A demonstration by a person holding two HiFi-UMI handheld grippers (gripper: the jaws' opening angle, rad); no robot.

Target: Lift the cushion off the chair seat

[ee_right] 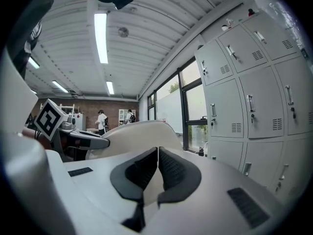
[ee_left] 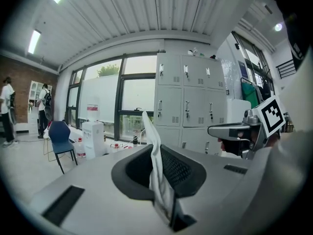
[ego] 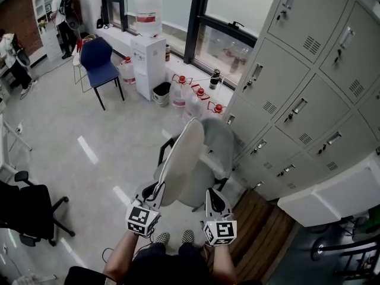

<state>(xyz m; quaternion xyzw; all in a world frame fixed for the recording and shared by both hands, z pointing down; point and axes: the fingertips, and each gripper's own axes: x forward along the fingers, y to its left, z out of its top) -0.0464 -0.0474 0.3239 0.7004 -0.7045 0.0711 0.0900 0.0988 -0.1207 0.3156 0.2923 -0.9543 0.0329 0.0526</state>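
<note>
The cream cushion point(ego: 181, 162) hangs tilted on edge above the grey chair point(ego: 218, 142), clear of its seat. My left gripper point(ego: 154, 192) is shut on the cushion's near edge. In the left gripper view a thin fold of the cushion point(ee_left: 154, 160) stands pinched between the dark pads. My right gripper point(ego: 212, 196) holds the other near corner. In the right gripper view its pads meet on a sliver of cream fabric, and the cushion point(ee_right: 139, 133) bulges to the left. The left gripper point(ee_right: 73, 137) shows beyond it.
Grey lockers point(ego: 309, 88) line the right side. A wooden platform point(ego: 261, 224) lies at their foot. Water bottles point(ego: 190, 97), a water dispenser point(ego: 147, 52) and a blue chair point(ego: 101, 64) stand by the window. A black office chair point(ego: 27, 209) is at left. People point(ego: 62, 13) stand far off.
</note>
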